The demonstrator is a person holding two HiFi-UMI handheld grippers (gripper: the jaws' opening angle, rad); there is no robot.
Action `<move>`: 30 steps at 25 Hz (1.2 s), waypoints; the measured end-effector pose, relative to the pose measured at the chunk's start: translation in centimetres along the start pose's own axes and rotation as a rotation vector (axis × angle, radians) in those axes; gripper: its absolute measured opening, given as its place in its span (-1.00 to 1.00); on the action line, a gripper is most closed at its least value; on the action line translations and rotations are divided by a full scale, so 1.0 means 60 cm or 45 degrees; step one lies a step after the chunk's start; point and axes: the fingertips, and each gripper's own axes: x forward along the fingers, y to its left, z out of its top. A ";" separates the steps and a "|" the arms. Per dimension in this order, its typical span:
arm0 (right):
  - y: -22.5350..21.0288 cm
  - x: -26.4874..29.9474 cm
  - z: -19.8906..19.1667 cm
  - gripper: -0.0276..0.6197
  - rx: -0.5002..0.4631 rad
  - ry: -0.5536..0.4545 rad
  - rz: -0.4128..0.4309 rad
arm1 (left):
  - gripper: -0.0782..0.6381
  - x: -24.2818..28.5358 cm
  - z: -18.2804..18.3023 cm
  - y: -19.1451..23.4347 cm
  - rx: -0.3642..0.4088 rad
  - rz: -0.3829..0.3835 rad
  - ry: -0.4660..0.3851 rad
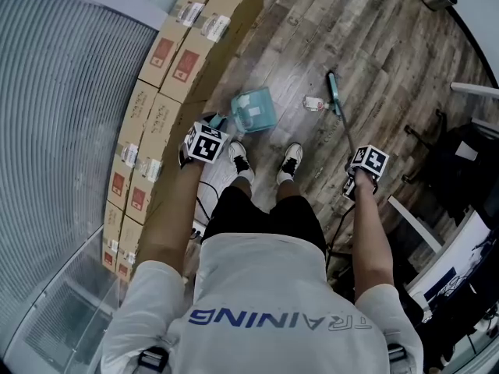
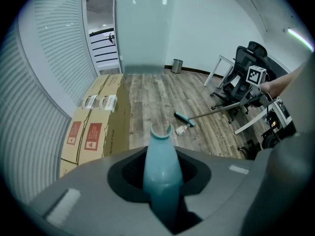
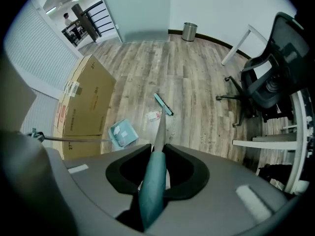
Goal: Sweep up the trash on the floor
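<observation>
Wood-plank floor [image 3: 197, 82] runs out below me, cardboard boxes [image 3: 83, 97] along its left side. My left gripper [image 1: 204, 145] has its jaws clamped on the dustpan handle [image 2: 160, 166], and my right gripper [image 1: 363, 170] has its jaws clamped on the broom handle [image 3: 151, 186]. The broom's long axis slants down and away from me. Its broom head [image 3: 163, 104] lies at the far end, just right of the trash [image 3: 154, 115]. The dustpan [image 3: 123, 133] waits to the left and seems to hold pale scraps. I judge this one piece remains.
</observation>
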 end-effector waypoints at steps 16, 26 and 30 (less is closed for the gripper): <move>0.183 -0.025 -0.171 -0.58 -0.350 0.219 0.201 | -0.52 0.001 0.000 -0.001 0.002 0.001 -0.005; 0.265 -0.042 -0.253 -0.58 -0.434 0.357 0.359 | -0.52 0.002 -0.003 -0.001 0.001 -0.001 -0.008; 0.252 -0.047 -0.246 -0.58 -0.385 0.348 0.369 | -0.52 0.002 -0.002 0.001 0.003 -0.001 -0.011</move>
